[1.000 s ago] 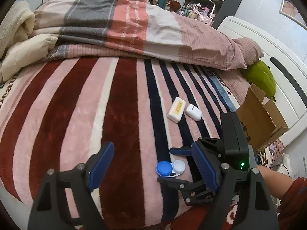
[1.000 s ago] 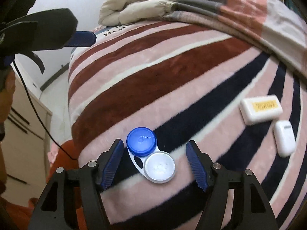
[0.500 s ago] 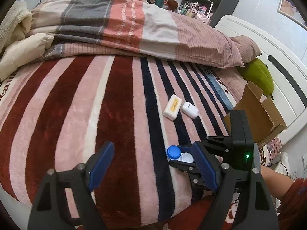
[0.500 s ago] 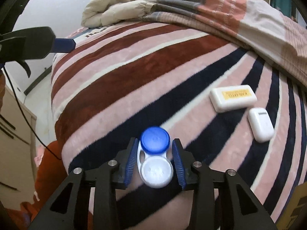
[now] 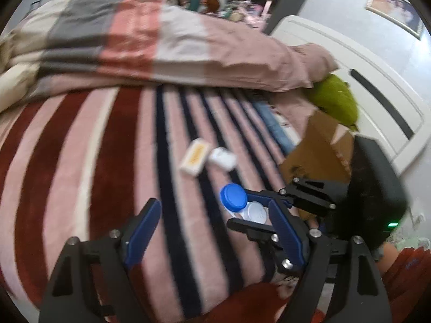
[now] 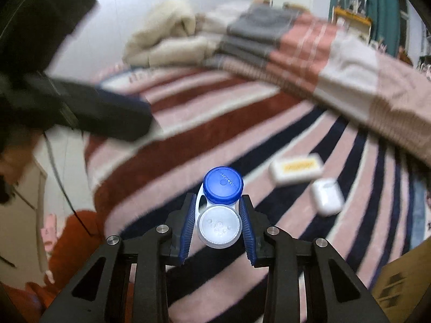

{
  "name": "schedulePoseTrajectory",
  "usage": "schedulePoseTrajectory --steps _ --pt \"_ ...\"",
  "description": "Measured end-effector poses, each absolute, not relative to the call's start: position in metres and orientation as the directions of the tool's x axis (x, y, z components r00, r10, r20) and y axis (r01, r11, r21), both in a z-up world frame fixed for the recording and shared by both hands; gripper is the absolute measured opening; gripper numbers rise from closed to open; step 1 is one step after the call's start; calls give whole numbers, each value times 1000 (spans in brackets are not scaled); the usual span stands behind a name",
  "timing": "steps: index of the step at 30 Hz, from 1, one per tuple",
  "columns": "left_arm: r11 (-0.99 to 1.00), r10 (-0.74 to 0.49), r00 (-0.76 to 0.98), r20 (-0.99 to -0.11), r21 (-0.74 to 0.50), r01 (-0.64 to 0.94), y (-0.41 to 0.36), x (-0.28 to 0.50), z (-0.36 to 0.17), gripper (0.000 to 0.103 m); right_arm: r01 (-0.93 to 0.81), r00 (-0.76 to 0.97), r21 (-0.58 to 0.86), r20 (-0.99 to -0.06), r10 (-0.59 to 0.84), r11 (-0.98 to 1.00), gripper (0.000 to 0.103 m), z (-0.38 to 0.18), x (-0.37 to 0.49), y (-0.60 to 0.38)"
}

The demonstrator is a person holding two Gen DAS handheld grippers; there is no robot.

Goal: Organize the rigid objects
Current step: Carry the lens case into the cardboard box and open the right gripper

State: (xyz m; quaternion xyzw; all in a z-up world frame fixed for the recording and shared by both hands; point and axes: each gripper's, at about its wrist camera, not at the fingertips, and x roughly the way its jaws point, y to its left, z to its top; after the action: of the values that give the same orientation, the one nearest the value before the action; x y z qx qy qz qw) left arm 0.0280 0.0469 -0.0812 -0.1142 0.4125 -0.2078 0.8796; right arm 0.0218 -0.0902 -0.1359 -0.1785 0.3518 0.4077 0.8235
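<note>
— What's different since a second ago?

— Lifted off the striped blanket point(image 6: 215, 123) now: I'm carrying the contact lens case point(image 6: 219, 210) in my right gripper point(image 6: 218, 224), its jaws closing on the white-capped end while the blue cap is sticking out past the tips.

— And your other tool?

— My left gripper point(image 5: 212, 222) is holding nothing; its jaws are narrowing with only blanket between them.

— Where are the remaining items?

— A white box with a yellow label point(image 6: 296, 168) and a white earbud case point(image 6: 326, 196) are lying side by side on the blanket, near a cardboard box point(image 5: 317, 153).
</note>
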Motion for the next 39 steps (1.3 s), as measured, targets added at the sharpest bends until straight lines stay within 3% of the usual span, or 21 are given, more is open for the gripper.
schedulePoseTrajectory --steps 4,6,9,17,28,29,30,32,33,34,38,39 --pt "831 -556 557 -616 -406 381 9 42 -53 59 -785 484 -17 -640 597 619 28 -84 12 -119" --pt "806 -590 543 -597 -402 434 -13 50 -40 41 -776 515 -33 -608 604 629 28 -65 10 -133" --pt "764 -639 514 -572 -395 511 -51 60 -23 28 -741 573 -52 -568 591 669 28 -43 12 -163" --pt "705 -679 433 -593 -362 610 -142 89 -11 28 -632 668 -52 -543 509 773 28 -24 25 -243" --pt "671 -674 337 -657 -355 651 -211 110 -34 28 -510 659 -16 -650 379 860 28 -36 48 -310" --pt "680 -665 343 -664 -346 647 -212 110 -34 33 -507 653 -12 -658 375 862 28 -37 49 -312" --pt "687 -656 349 -669 -339 642 -213 111 -35 48 -503 647 -7 -666 371 864 28 -38 51 -314" --pt "709 -637 380 -671 -316 630 -212 109 -34 76 -487 640 -7 -683 351 873 38 -41 52 -317" --pt "716 -630 395 -669 -303 629 -212 107 -33 79 -476 638 -16 -694 333 879 55 -42 53 -318" --pt "720 -623 403 -670 -291 630 -212 106 -32 79 -464 644 -25 -696 317 886 64 -43 54 -319" --pt "738 -601 430 -673 -262 622 -206 100 -28 79 -464 640 -12 -695 326 886 69 -41 51 -321" --pt "741 -599 436 -672 -257 621 -204 99 -26 79 -463 643 -12 -693 327 886 75 -40 50 -321"
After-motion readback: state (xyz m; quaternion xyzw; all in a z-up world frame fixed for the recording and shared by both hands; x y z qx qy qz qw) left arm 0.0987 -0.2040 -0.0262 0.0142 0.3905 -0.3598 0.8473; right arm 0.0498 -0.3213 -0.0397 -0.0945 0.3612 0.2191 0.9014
